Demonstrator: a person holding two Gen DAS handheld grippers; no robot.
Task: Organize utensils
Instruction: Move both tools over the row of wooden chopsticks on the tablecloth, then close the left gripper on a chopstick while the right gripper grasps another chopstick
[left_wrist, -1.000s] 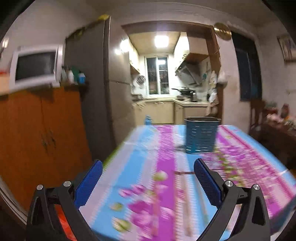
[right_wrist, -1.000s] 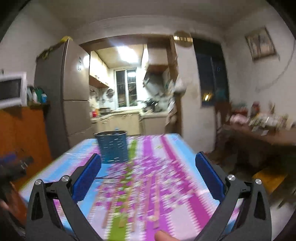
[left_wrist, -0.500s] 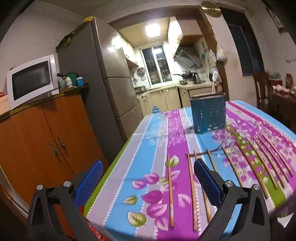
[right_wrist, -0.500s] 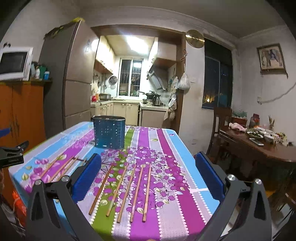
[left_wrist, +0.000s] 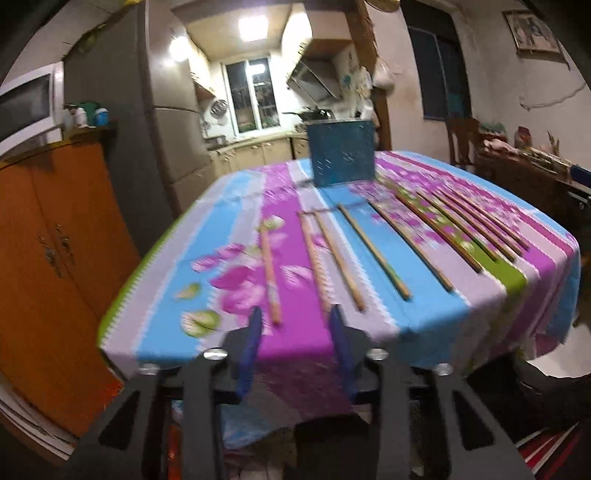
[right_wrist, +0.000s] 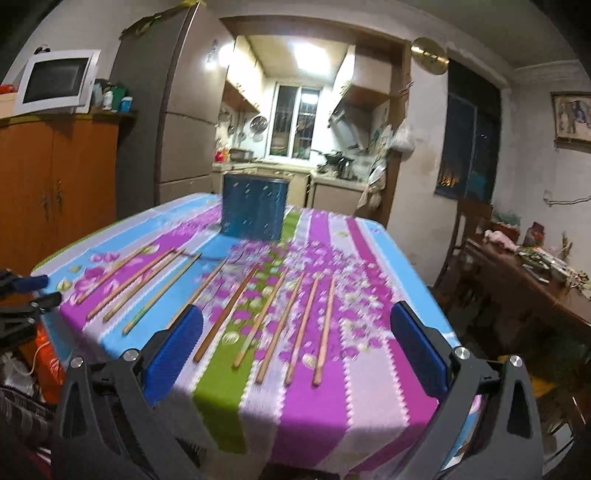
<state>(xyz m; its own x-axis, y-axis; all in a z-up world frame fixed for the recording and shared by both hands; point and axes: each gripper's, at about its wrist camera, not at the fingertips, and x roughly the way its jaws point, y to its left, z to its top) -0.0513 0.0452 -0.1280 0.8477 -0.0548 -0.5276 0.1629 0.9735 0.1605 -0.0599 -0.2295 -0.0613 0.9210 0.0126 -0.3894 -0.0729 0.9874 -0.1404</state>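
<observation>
While the blue holder (right_wrist: 254, 206) stands at the counter's (right_wrist: 373, 391) far end, ten chopsticks (right_wrist: 320, 325) lie fanned out nearer than it. Left tool (left_wrist: 297, 332) has just been narrowing, nothing between its jaws; right tool (right_wrist: 295, 343) wide, empty.

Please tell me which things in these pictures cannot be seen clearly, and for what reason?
- Inside of the blue utensil holder: both views meet its side wall, so its contents are hidden.
- Chopsticks in the left wrist view: motion blur smears their near tips.
- Lower parts of some chopsticks in the right wrist view: the right gripper fingers cover them.
- Items on the side table: too small and dim.
</observation>
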